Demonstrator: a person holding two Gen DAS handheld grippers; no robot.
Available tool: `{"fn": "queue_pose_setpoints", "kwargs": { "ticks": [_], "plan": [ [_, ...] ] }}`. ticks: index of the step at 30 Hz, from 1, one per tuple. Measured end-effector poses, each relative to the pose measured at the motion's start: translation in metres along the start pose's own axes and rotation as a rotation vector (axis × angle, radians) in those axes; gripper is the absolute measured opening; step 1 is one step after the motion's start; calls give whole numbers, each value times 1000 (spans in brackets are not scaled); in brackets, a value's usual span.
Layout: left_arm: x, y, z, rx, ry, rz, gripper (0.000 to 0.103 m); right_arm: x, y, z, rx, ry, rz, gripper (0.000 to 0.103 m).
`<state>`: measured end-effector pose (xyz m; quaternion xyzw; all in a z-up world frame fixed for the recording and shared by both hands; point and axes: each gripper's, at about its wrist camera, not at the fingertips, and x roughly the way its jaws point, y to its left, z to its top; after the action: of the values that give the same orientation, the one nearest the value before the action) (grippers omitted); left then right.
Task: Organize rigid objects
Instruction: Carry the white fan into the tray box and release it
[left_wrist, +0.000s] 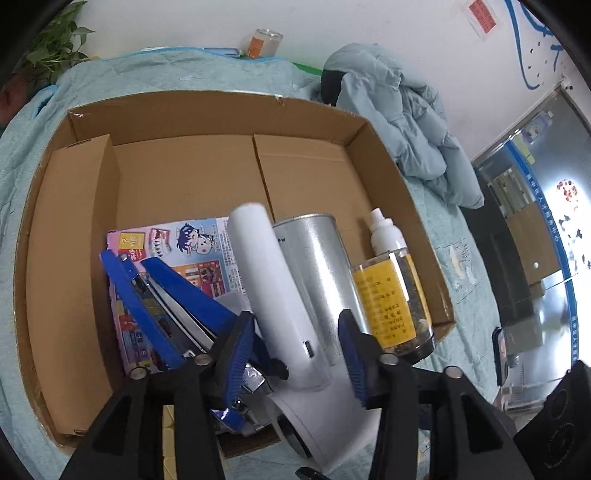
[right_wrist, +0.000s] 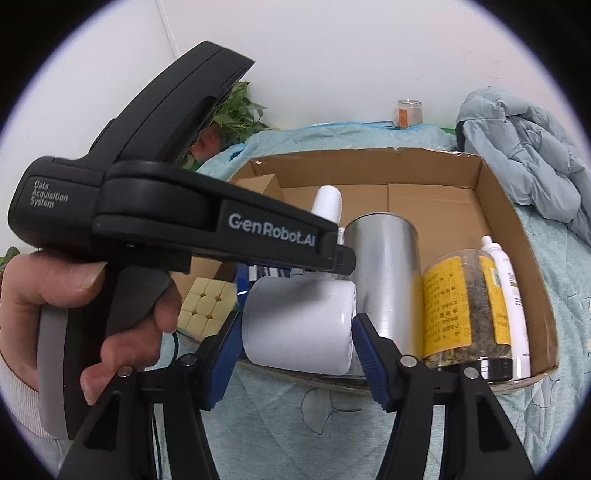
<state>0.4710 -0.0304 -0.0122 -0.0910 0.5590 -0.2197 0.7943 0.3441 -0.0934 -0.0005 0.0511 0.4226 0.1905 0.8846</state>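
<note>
An open cardboard box (left_wrist: 221, 114) lies on a teal quilt. Along its near side it holds a colourful printed carton (left_wrist: 199, 251), a blue stapler-like tool (left_wrist: 166, 295), a silver can (left_wrist: 317, 266), a yellow-labelled jar (left_wrist: 388, 295) and a white spray bottle (left_wrist: 384, 232). A white handheld appliance (left_wrist: 280, 295) leans over the near edge. My left gripper (left_wrist: 295, 350) is open, its blue pads on either side of the appliance's stem. My right gripper (right_wrist: 297, 350) is shut on the appliance's thick white head (right_wrist: 295, 325). A pale yellow cube (right_wrist: 207, 302) sits at the near left.
A hand (right_wrist: 55, 295) holds the left gripper's black body (right_wrist: 184, 221), which fills the left of the right wrist view. A blue-grey jacket (left_wrist: 399, 122) is heaped beyond the box's right corner. A small glass jar (left_wrist: 264, 42) and a plant (left_wrist: 55, 40) stand by the wall.
</note>
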Motion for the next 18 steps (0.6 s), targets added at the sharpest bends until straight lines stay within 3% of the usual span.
{"fn": "queue_pose_setpoints", "kwargs": {
  "ticks": [2,9,16,18],
  "plan": [
    [-4,3,0,11,-12,-2,55,5,4,-1,-6,15,5,60],
    [-6,9,1,32,-10,38,55,19,9,-3,-5,53,5,60],
    [-20,13,1,37,-51,20,56,22,8,-9,1,102,22,61],
    [-29,10,-4,55,-79,34,64,15,12,-15,-13,100,22,62]
  ]
}}
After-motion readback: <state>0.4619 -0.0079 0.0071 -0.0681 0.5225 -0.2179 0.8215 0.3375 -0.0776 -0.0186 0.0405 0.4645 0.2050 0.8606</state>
